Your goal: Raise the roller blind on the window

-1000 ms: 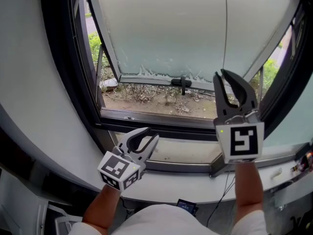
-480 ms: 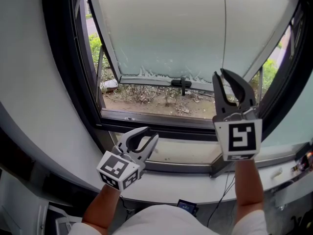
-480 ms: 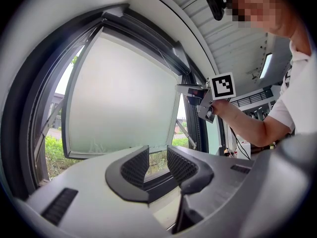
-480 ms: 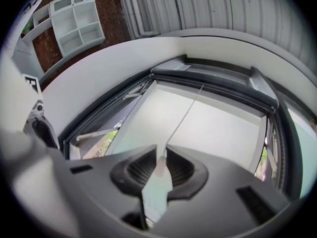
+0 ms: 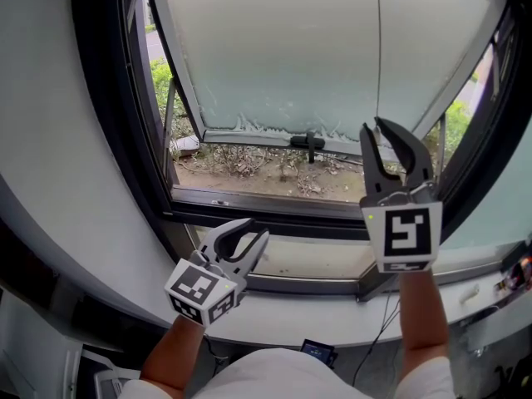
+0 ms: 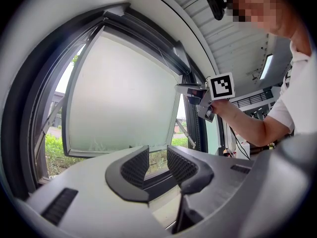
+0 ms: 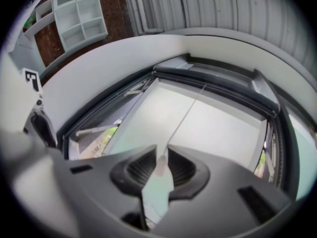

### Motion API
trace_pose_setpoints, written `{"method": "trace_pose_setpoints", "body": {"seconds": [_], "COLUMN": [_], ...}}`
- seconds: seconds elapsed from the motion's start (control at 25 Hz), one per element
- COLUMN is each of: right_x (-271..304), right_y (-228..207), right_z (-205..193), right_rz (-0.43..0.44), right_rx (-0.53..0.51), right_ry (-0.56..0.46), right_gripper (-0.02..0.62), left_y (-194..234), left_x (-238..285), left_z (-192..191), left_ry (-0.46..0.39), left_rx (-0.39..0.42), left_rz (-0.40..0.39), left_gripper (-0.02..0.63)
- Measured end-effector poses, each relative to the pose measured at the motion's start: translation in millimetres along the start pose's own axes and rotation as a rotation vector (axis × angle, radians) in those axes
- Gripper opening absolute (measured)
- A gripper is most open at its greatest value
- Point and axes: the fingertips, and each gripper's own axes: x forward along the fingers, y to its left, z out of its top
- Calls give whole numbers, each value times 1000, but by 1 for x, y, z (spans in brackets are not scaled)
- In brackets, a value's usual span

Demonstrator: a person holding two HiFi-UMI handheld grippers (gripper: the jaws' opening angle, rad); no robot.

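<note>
- The right gripper [image 5: 371, 125], right of the middle in the head view, has its jaws pinched on the end of the pull cord [image 5: 378, 48].
- The left gripper [image 5: 258, 227] waits at the lower left, jaws apart and holding nothing.
- The cord runs straight up over the pale window pane [image 5: 274, 48]. I cannot tell the roller blind's sheet from that glass.
- I think it is best to keep the pinch tight and pull slowly along the cord, not sideways.

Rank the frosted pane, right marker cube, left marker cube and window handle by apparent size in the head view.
1. Frosted pane
2. Right marker cube
3. Left marker cube, slightly smaller, though nearness may skew both
4. Window handle
</note>
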Motion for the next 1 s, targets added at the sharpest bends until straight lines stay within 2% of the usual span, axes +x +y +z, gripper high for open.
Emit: {"method": "trace_pose_setpoints", "body": {"seconds": [0.32,0.64,1.0], "right_x": [-1,1,2], "right_y": [-3,-1,-4], "right_z": [6,10,13], "right_rz": [-17,-13,-15], "right_rx": [-2,-25,-32], "right_ry": [-18,-25,-36], "right_gripper": [64,112,114], "left_y": [1,2,6], "left_x": [0,1,0], "left_z": [0,1,4], "left_ry": [-6,-10,-19], "left_rx": [-8,-12,-27], "left_rz": [-10,-14,-15], "left_gripper": [129,129,129]}}
